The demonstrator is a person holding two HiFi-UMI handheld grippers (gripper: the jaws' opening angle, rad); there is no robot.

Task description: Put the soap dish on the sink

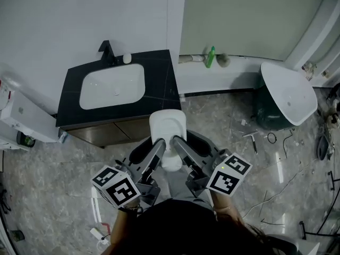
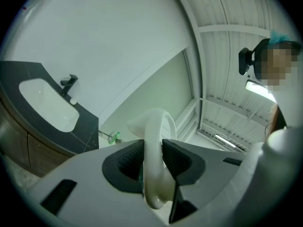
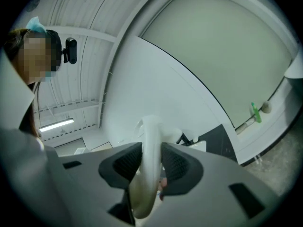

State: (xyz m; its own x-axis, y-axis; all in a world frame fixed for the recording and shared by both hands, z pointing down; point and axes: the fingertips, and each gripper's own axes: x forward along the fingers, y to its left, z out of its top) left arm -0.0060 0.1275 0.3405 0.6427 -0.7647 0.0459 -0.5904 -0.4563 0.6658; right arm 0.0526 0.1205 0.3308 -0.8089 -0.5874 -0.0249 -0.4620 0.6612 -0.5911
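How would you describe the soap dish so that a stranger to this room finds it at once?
Find the black vanity counter with the white sink. In front of its right corner, the left hand-held gripper and the right hand-held gripper clamp a small white rounded soap dish. Unlike the large white basin at the right, it is held up.

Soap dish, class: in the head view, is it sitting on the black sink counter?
No, the left tool and right tool hold the soap dish before the counter.
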